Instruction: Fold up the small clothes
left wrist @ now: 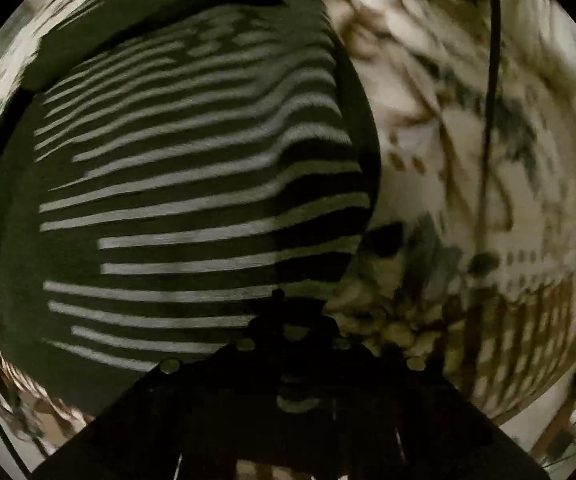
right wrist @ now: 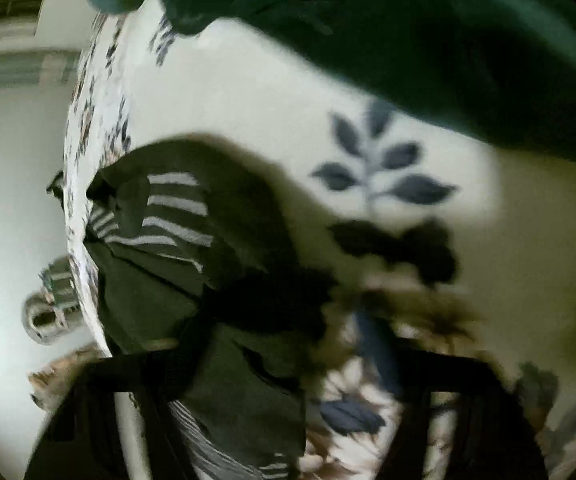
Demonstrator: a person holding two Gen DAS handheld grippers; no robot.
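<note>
Left wrist view: a dark olive striped garment (left wrist: 192, 184) with pale grey bands fills the left and centre of the frame, spread on a floral cloth (left wrist: 468, 184) that shows cream with brown and grey-blue print across the right side. The left gripper (left wrist: 284, 312) appears only as a dark silhouette at lower centre, directly over the garment's lower right edge. Its jaws are lost in shadow; whether they are clenched or released cannot be told. A thin dark cable (left wrist: 492, 80) runs down the upper right. The right half of the frame is motion-blurred.

Right wrist view: the same striped garment (right wrist: 176, 216) lies bunched at centre left, near the cloth's edge, with folds standing proud. A second, plain dark green garment (right wrist: 428, 40) occupies the upper right, well apart from the striped one. The floral cloth (right wrist: 388, 168) shows a blue leaf sprig between them. The right gripper (right wrist: 288, 360) is at lower centre, blurred, with olive fabric lying between its dark fingers; a firm grasp cannot be confirmed.

Assessment: the garment looks light, soft and limp, likely a knit; it will sag and crease wherever unsupported. Hold is best taken at a hem corner or seam edge, pinching a single layer.
</note>
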